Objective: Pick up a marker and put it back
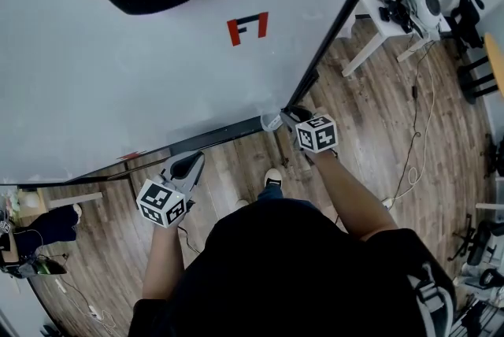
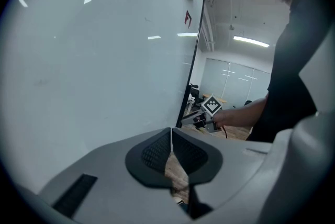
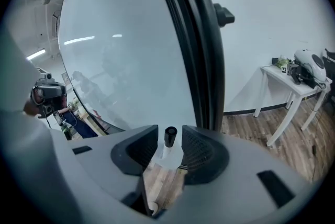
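Wooden floor (image 1: pixel 378 123) runs under a large whiteboard (image 1: pixel 157 75) with a black frame (image 1: pixel 339 20). One red mark (image 1: pixel 248 28) sits high on the board, well ahead of both tools.

The right hand-held gripper (image 3: pixel 168 145) has its jaws spread wide. One marker (image 3: pixel 170 135), black cap on a white body, stands upright between the pads with a gap on each side, so nothing presses on it. Its lower end sits in a pale round holder (image 1: pixel 272 121) at the board's lower corner, just in front of this hand-held gripper. The frame's black edge rises directly beyond the jaws, very close.

The left hand-held gripper (image 2: pixel 171 139) is closed, pads meeting tip to tip with nothing between them. It hangs near the board's bottom rail, well apart from the right one.

To the right of the right hand-held gripper the floor lies open as far as one white counter (image 3: pixel 293 87) with gear on top.
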The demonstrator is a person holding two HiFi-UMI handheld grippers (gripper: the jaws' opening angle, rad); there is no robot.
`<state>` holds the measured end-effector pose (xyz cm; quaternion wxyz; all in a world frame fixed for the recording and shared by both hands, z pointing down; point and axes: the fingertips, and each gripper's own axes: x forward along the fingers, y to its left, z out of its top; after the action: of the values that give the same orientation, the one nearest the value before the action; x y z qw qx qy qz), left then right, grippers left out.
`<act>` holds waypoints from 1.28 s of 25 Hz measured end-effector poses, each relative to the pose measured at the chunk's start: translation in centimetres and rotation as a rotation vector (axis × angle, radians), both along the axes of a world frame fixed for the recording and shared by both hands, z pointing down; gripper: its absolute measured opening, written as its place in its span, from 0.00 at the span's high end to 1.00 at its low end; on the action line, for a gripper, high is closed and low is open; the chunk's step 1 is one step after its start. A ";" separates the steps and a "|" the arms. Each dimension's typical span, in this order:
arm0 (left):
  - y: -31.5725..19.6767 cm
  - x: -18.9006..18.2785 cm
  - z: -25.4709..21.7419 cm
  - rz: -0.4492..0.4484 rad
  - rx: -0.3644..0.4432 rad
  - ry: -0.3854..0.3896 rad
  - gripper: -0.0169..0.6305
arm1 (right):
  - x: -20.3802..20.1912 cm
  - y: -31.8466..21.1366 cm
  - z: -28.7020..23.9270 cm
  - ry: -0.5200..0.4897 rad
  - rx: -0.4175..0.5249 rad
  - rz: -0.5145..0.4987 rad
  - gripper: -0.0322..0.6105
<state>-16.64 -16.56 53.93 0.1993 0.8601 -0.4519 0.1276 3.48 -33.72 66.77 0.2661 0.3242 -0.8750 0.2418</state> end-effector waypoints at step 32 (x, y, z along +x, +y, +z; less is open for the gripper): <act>2.4 2.8 -4.3 0.162 0.120 -0.025 0.94 | 6.7 8.5 -12.5 -0.064 0.199 0.111 0.76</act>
<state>-13.87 -14.13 49.61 0.1309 0.9026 -0.3901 0.1266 10.21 -25.26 54.22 0.1909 0.3890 -0.8835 0.1781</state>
